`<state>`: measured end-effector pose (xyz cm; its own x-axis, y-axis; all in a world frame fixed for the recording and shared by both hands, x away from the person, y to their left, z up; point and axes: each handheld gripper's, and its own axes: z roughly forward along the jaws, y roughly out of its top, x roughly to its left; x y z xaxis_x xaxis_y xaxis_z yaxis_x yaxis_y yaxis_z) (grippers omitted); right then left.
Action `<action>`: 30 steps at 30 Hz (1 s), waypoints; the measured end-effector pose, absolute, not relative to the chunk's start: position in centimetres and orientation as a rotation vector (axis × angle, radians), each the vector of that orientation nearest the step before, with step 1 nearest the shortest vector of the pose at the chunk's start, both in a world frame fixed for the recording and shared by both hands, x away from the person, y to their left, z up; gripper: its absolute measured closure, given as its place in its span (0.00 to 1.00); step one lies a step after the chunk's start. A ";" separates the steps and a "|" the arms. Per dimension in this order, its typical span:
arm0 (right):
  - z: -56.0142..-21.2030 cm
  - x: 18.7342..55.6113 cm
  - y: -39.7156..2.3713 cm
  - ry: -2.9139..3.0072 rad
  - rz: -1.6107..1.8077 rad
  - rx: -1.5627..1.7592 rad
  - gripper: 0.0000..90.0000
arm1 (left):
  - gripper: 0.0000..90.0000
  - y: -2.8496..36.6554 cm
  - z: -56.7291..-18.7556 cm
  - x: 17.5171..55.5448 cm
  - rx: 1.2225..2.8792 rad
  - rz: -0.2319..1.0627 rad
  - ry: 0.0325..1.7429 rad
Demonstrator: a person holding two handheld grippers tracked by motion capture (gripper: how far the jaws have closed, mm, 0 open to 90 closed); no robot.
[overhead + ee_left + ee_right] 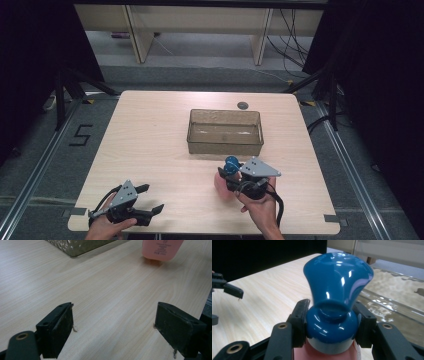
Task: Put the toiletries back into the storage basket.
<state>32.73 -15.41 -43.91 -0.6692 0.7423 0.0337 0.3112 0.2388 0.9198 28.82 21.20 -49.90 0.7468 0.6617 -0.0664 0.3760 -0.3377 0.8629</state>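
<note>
Right claw [231, 176] clamps pink bottle [223, 187] near clear bin [225, 145].

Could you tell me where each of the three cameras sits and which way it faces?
High view: above the person's side, looking forward and down on the table; forearms, left gripper, right gripper and clear tray show.
Left gripper view: rides the left gripper, looking low across the table between its open jaws.
Right gripper view: rides the right gripper, looking past the blue cap its jaws clamp.
Shared: the pink bottle stands in the left gripper view and the high view; the tray in all three.
</note>
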 end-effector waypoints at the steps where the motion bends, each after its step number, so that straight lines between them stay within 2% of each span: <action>1: -43.8 33.0 -15.6 2.095 1.420 0.950 0.59 | 0.16 21.2 -49.9 28.8 1.965 0.366 0.788; 30: -38.9 37.1 -18.4 2.044 1.413 0.968 0.60 | 0.16 21.2 -49.9 28.9 1.954 0.365 0.795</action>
<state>37.10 -18.39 -38.93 -0.6405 0.7678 0.0132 0.2836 0.2206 0.9332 28.88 21.23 -49.92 0.7431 0.6652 -0.0726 0.3781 -0.3279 0.8658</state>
